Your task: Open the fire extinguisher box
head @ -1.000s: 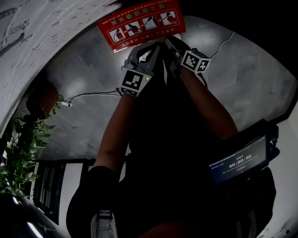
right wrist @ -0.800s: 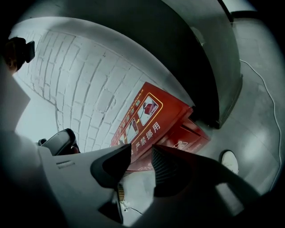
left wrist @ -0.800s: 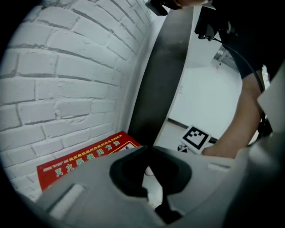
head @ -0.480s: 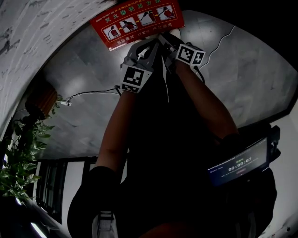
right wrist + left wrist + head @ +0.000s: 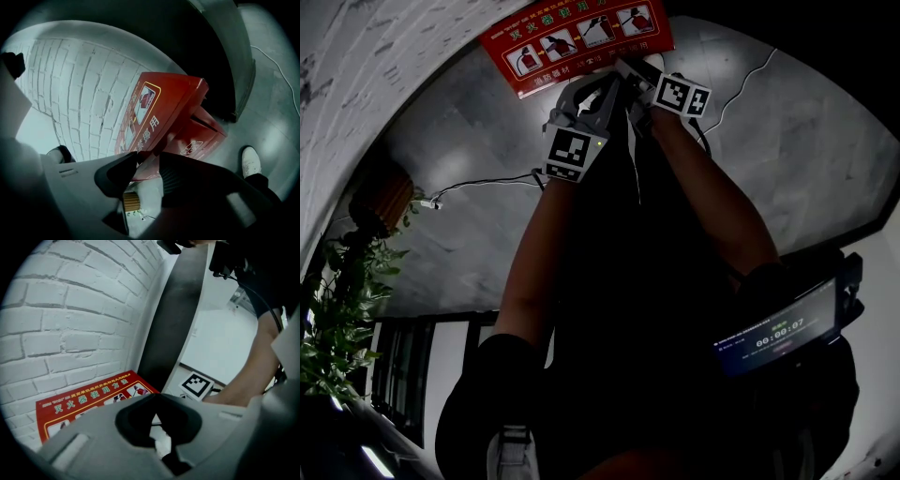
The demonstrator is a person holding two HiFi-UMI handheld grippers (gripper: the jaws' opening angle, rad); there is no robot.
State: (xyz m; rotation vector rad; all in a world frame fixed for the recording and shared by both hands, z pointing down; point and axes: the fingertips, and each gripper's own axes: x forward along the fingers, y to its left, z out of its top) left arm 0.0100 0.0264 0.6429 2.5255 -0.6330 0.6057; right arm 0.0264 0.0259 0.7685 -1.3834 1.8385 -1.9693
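Observation:
The red fire extinguisher box (image 5: 577, 42) stands on the floor against a white brick wall, its lid printed with instruction pictures. In the right gripper view the lid (image 5: 154, 112) stands tilted up off the box body (image 5: 201, 136), with a dark gap between them. My right gripper (image 5: 147, 161) has the lid's lower edge between its jaws; they are closing and still stand apart. My left gripper (image 5: 157, 397) is beside it at the lid's (image 5: 89, 401) front edge, tips together; whether they pinch the lid is hidden. In the head view, left gripper (image 5: 605, 86) and right gripper (image 5: 630, 75) meet at the box.
A white brick wall (image 5: 70, 324) rises behind the box, with a dark pillar (image 5: 178, 310) beside it. A thin cable (image 5: 487, 187) runs over the grey floor. A leafy plant (image 5: 342, 300) stands at the left. A white shoe (image 5: 251, 161) is near the box.
Both grippers have moved up to the box's front edge. The right gripper's marker cube has shifted closer to the lid.

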